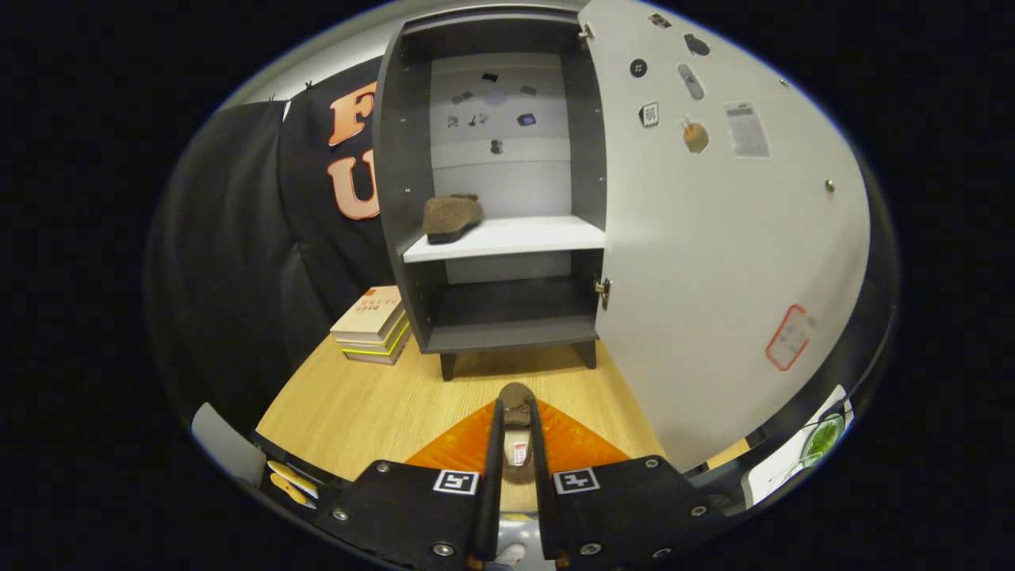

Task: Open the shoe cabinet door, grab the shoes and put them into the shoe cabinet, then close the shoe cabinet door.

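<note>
1. Door (pixel 714 262): flat, pale and smooth, swung open at right of frame, dotted with stickers.
2. Cabinet (pixel 499 198): dark grey box on short legs, white shelf (pixel 515 236), upper centre.
3. Surface (pixel 373 404): light woodgrain.
4. Books (pixel 373 325): a stack left of the cabinet.
5. Shoe (pixel 452 216): brown, fuzzy, on the shelf's left.
6. Second shoe (pixel 516 412): brown, fuzzy, pinched between the nearly closed jaws (pixel 516 432), lower centre.

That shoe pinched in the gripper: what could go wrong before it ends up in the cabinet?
The gripper pinches the second shoe only by its thin upper edge, so it might slip out on the way up.
The first shoe sits at the left of the white shelf; aiming too far left could knock it.
The open door hangs close on the right, so a wide swing might bump it.
</note>
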Action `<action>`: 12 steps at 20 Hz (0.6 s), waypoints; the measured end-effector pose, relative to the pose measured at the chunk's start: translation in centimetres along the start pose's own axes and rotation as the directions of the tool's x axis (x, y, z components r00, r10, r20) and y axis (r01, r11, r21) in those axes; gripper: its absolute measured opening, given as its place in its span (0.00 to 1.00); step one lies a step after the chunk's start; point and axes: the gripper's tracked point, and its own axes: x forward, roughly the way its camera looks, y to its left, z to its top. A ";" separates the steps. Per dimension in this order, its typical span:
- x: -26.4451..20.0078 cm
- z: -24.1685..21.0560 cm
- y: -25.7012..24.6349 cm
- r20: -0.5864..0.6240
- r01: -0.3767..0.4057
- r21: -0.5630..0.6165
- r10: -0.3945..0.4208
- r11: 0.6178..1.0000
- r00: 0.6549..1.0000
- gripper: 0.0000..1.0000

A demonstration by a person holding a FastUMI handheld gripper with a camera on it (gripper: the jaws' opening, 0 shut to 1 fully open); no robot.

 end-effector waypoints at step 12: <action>11.9 -10.2 2.4 -0.257 -0.066 -0.007 0.062 0.998 0.964 0.23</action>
